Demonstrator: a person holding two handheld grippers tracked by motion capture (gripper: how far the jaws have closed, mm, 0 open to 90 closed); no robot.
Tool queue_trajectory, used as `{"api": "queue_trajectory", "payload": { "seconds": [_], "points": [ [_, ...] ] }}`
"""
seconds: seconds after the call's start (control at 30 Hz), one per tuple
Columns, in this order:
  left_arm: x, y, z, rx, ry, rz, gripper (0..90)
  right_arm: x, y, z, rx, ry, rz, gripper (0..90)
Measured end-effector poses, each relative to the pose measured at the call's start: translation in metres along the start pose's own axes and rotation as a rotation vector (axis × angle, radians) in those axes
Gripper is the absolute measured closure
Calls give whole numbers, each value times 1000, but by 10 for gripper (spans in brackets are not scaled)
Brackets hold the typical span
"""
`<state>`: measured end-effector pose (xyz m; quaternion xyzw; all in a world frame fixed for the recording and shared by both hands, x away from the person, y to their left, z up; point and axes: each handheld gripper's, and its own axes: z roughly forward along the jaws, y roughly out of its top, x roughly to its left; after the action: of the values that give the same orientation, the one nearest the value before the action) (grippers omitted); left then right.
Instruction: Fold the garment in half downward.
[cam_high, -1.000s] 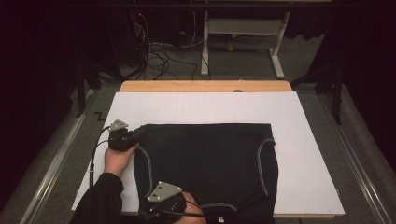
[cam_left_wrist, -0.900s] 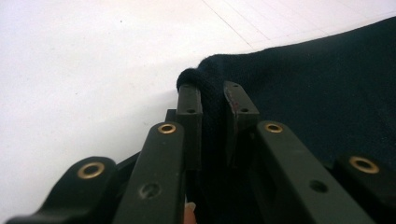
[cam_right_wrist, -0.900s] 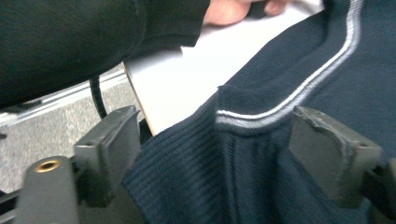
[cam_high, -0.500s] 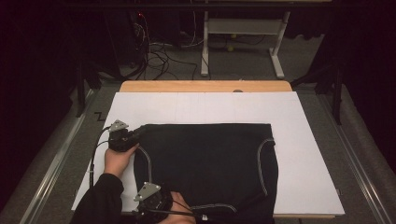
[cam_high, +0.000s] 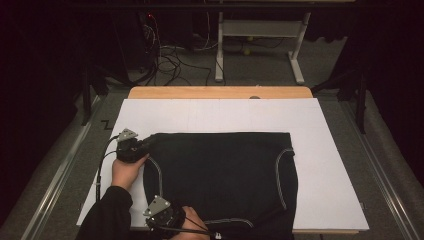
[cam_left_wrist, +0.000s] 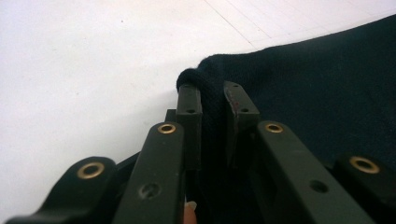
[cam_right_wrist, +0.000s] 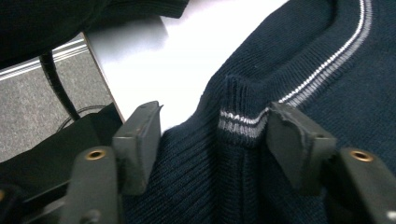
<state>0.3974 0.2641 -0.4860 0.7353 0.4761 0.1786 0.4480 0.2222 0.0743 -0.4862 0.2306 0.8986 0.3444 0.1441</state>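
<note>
A dark navy knitted garment (cam_high: 220, 170) with pale striped trim lies flat on the white board (cam_high: 215, 112). My left gripper (cam_high: 145, 145) is at its far left corner. In the left gripper view the left gripper (cam_left_wrist: 212, 93) is shut on the thick rolled edge of the garment (cam_left_wrist: 327, 79). My right gripper (cam_high: 156, 216) is at the near left corner by the table's front edge. Its jaws have just been closing. In the right gripper view the right gripper (cam_right_wrist: 212, 126) straddles a raised fold of striped trim on the garment (cam_right_wrist: 299, 56), and the pads stand apart.
The board's left edge and grey floor (cam_right_wrist: 37, 107) lie close beside the right gripper. A dark sleeve (cam_high: 107, 215) crosses the near left corner. Bare white board (cam_high: 325, 165) lies to the right and behind the garment. A wooden strip (cam_high: 220, 92) edges the far side.
My right gripper has shifted left along the near edge of the garment and then stopped. The left gripper and the garment's far corner have stayed put.
</note>
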Motion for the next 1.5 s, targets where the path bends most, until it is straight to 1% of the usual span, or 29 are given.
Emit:
{"api": "queue_trajectory", "payload": {
  "seconds": [0.13,0.27,0.33,0.37,0.43,0.5,0.6,0.7,0.83,0.93,1.0,1.03,1.07,1.17,1.27,1.3,1.4,1.47,1.5],
  "points": [
    [0,0,0,0,-1,-2,749,-2,-1,-2,-3,-14,4,504],
    [0,0,0,1,-1,-3,749,-4,-2,-3,-9,-33,11,620],
    [0,0,0,1,-1,-3,749,-6,-3,-4,-4,-39,23,667],
    [0,0,0,1,-1,-3,749,-7,-3,-4,-11,-41,30,687],
    [0,0,0,1,-1,-4,749,-9,-3,-6,-9,-36,50,710],
    [0,0,0,1,-1,-6,749,-10,-4,-7,-24,-29,60,723],
    [1,0,0,2,0,-9,749,-11,-5,-11,-46,-29,60,732],
    [1,0,0,5,4,-10,749,-11,-5,-18,-87,-33,56,736],
    [2,1,1,6,9,-24,749,-13,-5,-30,-146,-48,30,741],
    [2,2,-1,4,10,-39,750,-14,-6,-38,-184,-54,21,743],
    [3,3,-1,6,-2,-78,751,-15,-8,-44,-205,-57,13,744],
    [5,3,-2,3,-15,-121,753,-16,-8,-46,-216,-58,15,744],
    [5,4,-2,0,-18,-150,763,-16,-9,-48,-227,-59,14,744],
    [-2,8,-3,-15,7,-149,764,-20,-9,-55,-261,-55,30,745],
    [-7,14,-7,-48,21,-178,763,-22,-10,-61,-291,-47,44,745],
    [-9,17,-8,-43,26,-177,763,-23,-10,-63,-301,-45,44,745],
    [-16,25,-10,-35,47,-138,762,-25,-9,-68,-321,-43,43,745],
    [-19,29,-13,-45,50,-138,762,-27,-9,-71,-334,-32,53,745],
    [-20,31,-14,-42,55,-134,762,-27,-9,-72,-340,-28,54,744]
  ]
}}
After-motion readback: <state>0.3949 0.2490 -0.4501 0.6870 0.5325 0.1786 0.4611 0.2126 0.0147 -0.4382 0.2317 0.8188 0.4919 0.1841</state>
